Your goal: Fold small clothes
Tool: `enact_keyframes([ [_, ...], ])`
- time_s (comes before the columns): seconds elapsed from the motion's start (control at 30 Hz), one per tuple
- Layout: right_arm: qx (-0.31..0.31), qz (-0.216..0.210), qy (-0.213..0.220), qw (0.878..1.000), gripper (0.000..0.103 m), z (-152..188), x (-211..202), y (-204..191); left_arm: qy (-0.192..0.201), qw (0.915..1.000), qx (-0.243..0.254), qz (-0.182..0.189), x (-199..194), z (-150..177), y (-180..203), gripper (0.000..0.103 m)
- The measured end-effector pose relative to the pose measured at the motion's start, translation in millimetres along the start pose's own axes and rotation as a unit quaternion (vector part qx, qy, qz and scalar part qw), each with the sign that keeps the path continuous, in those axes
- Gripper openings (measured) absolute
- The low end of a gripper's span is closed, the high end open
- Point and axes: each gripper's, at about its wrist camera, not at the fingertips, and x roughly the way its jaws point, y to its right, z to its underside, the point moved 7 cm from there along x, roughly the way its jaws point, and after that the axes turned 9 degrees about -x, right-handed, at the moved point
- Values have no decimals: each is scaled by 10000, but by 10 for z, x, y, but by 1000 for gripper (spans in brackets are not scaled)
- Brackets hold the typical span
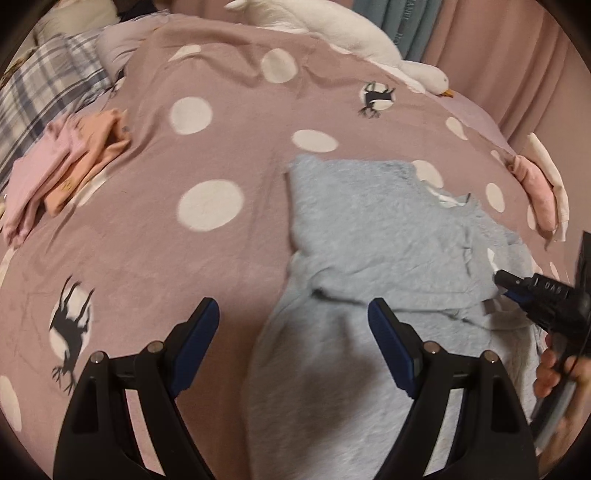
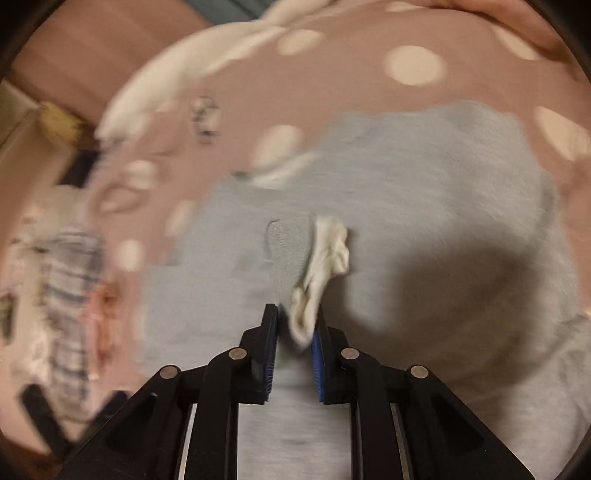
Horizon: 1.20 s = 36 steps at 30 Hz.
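A light blue fleece garment (image 1: 369, 229) lies crumpled on the pink dotted blanket (image 1: 184, 258), partly folded over itself. My left gripper (image 1: 293, 306) hangs open over the garment's near left edge, with nothing between its fingers. My right gripper (image 1: 498, 282) comes in from the right, held by a hand, and touches the garment's right side. In the right wrist view, which is blurred, the right gripper (image 2: 295, 321) is shut on a small white cloth strip (image 2: 325, 254) that sticks up from the blue garment (image 2: 424, 184).
A stack of folded pink and orange clothes (image 1: 66, 166) lies at the left. A plaid pillow (image 1: 44, 92) sits behind it. A white goose plush (image 1: 332, 33) lies at the far edge. Pink and white clothes (image 1: 539, 192) lie at the right edge, before curtains.
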Motion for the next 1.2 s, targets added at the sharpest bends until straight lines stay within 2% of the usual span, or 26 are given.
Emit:
enact_keyframes([
  [0.07,-195,764,449,9959,19,-21,-151,149,-26,9999,65,85,48,-49,103,83],
  [0.1,-295,904,516,9941,19,-14,-189,159,-33,9998,115,145,76,-72,159,83],
  [0.13,-355,844,568,9942,19,-1,-211,152,-22,9997,164,204,103,-91,218,83],
  [0.23,-610,46,770,9952,19,32,-263,-33,-44,9982,241,548,193,-124,381,83],
  [0.27,-743,-218,752,9942,19,57,-241,-115,-106,9975,239,656,254,-112,424,82],
  [0.33,-872,-451,494,9939,19,97,-109,-207,-241,9977,288,556,384,-68,442,82],
  [0.43,-939,-121,126,9954,19,193,119,-133,-745,9967,276,137,679,77,346,81],
  [0.53,-811,-318,53,9962,19,195,54,-51,-685,9961,543,88,644,100,370,81],
  [0.6,-758,-367,-54,9964,21,208,-26,-24,-701,9959,534,223,531,99,373,82],
  [0.67,-716,-481,-6,9963,32,254,-248,39,-765,9952,372,490,368,130,319,82],
  [0.73,-646,-673,109,9956,52,335,-438,-10,-899,9932,199,717,225,202,210,84],
  [0.8,-638,-745,212,9950,53,445,-687,102,-1003,9918,78,787,94,304,65,84],
  [0.9,-583,-453,245,9970,53,655,-975,358,-1162,9889,-228,898,-48,517,-170,86],
  [0.97,-395,-289,224,9986,54,844,-1157,662,-1271,9854,-416,1050,-102,635,-245,86],
  [1.07,-80,-186,184,9996,54,1042,-1257,939,-1448,9781,-595,1372,-169,820,-249,86],
  [1.2,180,-195,-2,9996,54,1200,-1169,1084,-1452,9771,-454,1486,-248,955,-142,86],
])
